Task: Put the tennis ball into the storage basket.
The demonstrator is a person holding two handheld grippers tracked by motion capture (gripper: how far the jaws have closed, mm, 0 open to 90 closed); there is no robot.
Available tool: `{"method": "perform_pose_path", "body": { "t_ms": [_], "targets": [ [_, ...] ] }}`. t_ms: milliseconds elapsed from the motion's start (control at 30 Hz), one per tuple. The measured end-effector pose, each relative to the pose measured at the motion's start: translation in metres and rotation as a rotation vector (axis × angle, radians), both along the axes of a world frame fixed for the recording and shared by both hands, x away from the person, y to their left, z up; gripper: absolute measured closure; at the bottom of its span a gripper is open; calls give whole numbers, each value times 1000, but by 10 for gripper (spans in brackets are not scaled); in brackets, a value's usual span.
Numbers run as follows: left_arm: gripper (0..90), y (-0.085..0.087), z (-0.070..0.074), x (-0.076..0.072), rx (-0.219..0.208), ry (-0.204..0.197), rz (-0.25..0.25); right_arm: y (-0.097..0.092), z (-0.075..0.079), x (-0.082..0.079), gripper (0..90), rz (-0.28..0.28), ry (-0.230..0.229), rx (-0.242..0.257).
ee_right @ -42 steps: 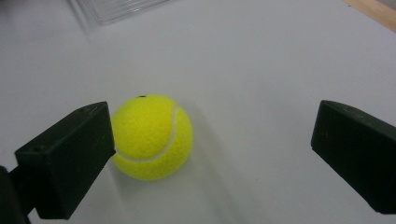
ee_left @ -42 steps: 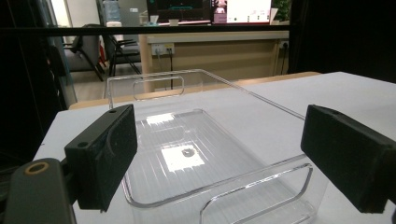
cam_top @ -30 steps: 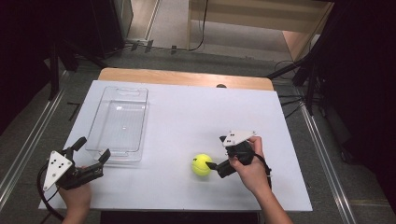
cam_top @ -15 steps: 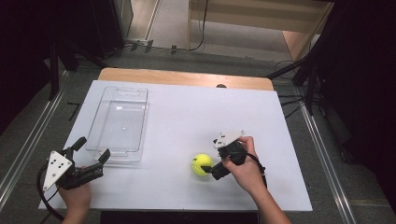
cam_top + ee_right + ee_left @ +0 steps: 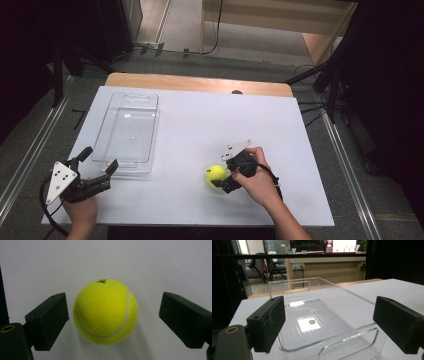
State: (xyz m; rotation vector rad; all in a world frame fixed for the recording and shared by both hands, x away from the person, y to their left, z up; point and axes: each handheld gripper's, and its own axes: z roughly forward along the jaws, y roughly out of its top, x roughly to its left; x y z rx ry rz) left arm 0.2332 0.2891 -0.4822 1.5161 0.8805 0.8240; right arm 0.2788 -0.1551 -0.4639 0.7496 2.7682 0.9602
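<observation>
Right gripper low over white table, jaws spread and just closing around tennis ball, gaps visible both sides, pads not pressing. Right hand wrapped over body, forearm running off toward 5 o'clock. Ball at 9 o'clock of hand. Left gripper wide open, aimed at clear tray toward 1 o'clock.

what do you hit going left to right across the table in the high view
left gripper → clear plastic tray → tennis ball → right gripper, its jaws just closing around the ball, pads not yet touching it
</observation>
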Motion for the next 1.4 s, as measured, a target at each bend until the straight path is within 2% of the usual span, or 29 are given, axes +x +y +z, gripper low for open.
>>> {"method": "perform_pose_path", "body": {
  "t_ms": [400,467,1000,1033,1067,1267,1400],
  "targets": [
    [113,0,0,0,-1,-2,-1,9,-6,2,75,32,44,-38],
    [113,0,0,0,-2,-2,-1,11,-8,3,76,45,65,-50],
    [113,0,0,0,-1,-2,-1,20,-19,8,79,69,100,-95],
    [113,0,0,0,-1,-2,-1,20,-19,8,93,69,103,-99],
    [113,0,0,0,0,-1,-1,20,-19,8,152,65,99,-95],
    [113,0,0,0,-1,-1,-1,23,-22,8,155,64,118,-106],
    [113,0,0,0,0,-2,-2,22,-22,8,228,65,106,-108]
  ]
}}
